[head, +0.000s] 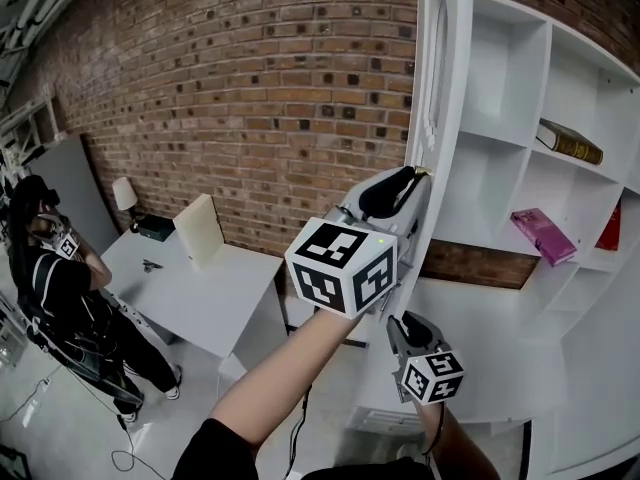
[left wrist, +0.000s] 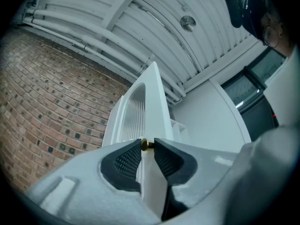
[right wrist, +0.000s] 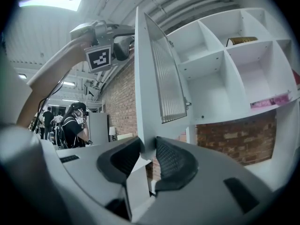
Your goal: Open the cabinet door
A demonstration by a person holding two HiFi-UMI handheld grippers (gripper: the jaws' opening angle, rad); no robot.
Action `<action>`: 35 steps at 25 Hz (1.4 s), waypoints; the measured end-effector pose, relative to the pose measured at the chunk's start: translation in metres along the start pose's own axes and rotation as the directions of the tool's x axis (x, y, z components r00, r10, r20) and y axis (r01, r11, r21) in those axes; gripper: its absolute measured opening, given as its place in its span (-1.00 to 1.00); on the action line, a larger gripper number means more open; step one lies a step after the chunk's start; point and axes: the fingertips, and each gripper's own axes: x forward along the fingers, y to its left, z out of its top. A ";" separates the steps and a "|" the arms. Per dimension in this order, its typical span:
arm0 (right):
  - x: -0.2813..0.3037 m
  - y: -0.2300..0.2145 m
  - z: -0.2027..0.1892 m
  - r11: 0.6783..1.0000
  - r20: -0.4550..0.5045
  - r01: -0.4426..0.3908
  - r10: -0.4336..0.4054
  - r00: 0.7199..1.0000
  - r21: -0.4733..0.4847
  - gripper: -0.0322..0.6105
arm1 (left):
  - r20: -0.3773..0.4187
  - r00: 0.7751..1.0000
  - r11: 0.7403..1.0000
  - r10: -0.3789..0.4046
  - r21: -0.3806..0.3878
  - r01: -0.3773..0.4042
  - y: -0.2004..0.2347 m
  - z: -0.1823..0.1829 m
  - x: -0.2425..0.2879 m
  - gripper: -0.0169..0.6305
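White ribbed-glass cabinet door (head: 455, 118), upright, edge-on ahead: left tool (left wrist: 148, 143) clamped on its free edge by the brass knob (left wrist: 146, 145); right tool (right wrist: 146, 149) lower, jaws loosely astride the bottom corner.

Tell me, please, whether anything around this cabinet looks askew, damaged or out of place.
Nothing looks damaged or spilled. On the shelves, the brown book lies on its side rather than standing, and the pink book seems to rest at a slant. The open cabinet door looks intact.
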 end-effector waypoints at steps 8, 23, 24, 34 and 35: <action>0.015 0.013 0.000 0.999 0.004 -0.031 0.031 0.999 0.004 -0.56 | 0.003 0.998 0.998 0.059 0.025 -0.059 0.016 0.005 -0.010 -0.69; -0.017 0.004 -0.008 0.998 -0.002 -0.030 0.030 1.000 0.049 -0.56 | 0.053 0.993 0.994 0.107 -0.011 -0.107 0.006 -0.004 -0.027 -0.69; -0.024 0.001 -0.009 0.998 -0.006 -0.021 0.021 1.000 0.055 -0.56 | 0.051 0.993 0.994 0.108 -0.018 -0.107 0.005 -0.007 -0.031 -0.69; -0.118 -0.031 -0.020 0.996 -0.049 0.086 -0.085 0.995 0.028 -0.58 | -0.001 0.989 0.988 0.147 -0.051 -0.147 0.003 -0.069 -0.111 -0.79; -0.128 -0.032 -0.022 0.995 -0.053 0.096 -0.095 0.994 0.028 -0.58 | -0.015 0.987 0.986 0.158 -0.050 -0.158 0.004 -0.079 -0.121 -0.82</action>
